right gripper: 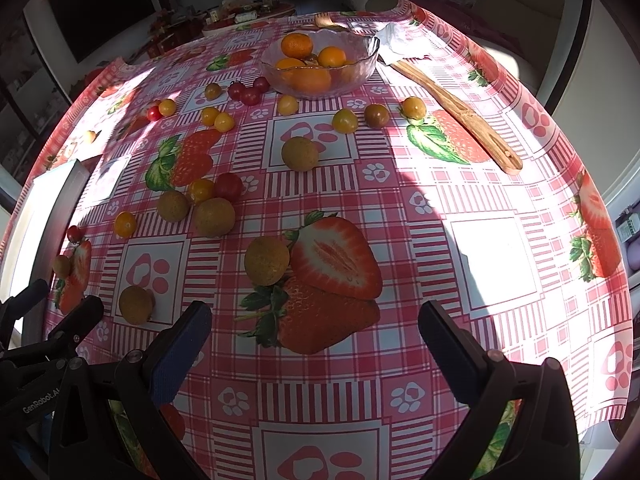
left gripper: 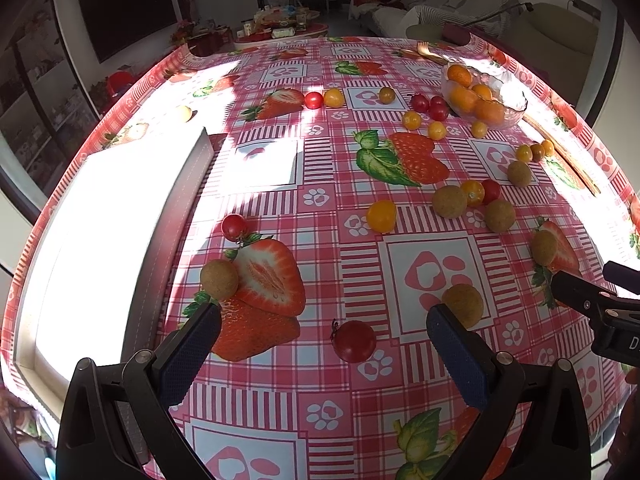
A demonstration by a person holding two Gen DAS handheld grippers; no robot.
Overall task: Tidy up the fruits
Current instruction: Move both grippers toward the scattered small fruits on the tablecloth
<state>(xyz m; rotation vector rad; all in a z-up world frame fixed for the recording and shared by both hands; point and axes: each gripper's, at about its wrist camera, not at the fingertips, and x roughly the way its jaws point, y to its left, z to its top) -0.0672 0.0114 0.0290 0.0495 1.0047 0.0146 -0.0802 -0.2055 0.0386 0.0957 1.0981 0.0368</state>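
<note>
Left wrist view: left gripper (left gripper: pixel 323 330) jaws spread wide, empty; a red cherry tomato (left gripper: pixel 354 341) lies between them at lower centre. Glass bowl (left gripper: pixel 482 96) of oranges sits upper right.

Right wrist view: right gripper (right gripper: pixel 314 326) jaws spread, empty, at lower centre; bowl (right gripper: pixel 320 62) at top centre, loose fruit scattered left of centre.

- Left gripper (left gripper: pixel 324 344): fingers spread wide; red tomato (left gripper: pixel 354 341) lies in the gap, brown fruit (left gripper: pixel 464 305) touches the right finger's tip, 2nd brown fruit (left gripper: pixel 219 279) just beyond the left tip.
- Right gripper (right gripper: pixel 316 340): fingers apart, bare tabletop (right gripper: pixel 400 200) betw. them; nearest obstacle is a brown fruit (right gripper: pixel 267 261) ahead-left.
- Centre-right of tabletop in right wrist view: open lane, no fruit.
- Far side: glass bowl (right gripper: pixel 320 60) w/ oranges, ringed by scattered small tomatoes; tight passage.
- Wooden spoon (right gripper: pixel 456 110) lies diagonally along the right of the bowl.
- Left edge: overexposed white tray (left gripper: pixel 100 240), raised rim (left gripper: pixel 180 216) blocks low approach.
</note>
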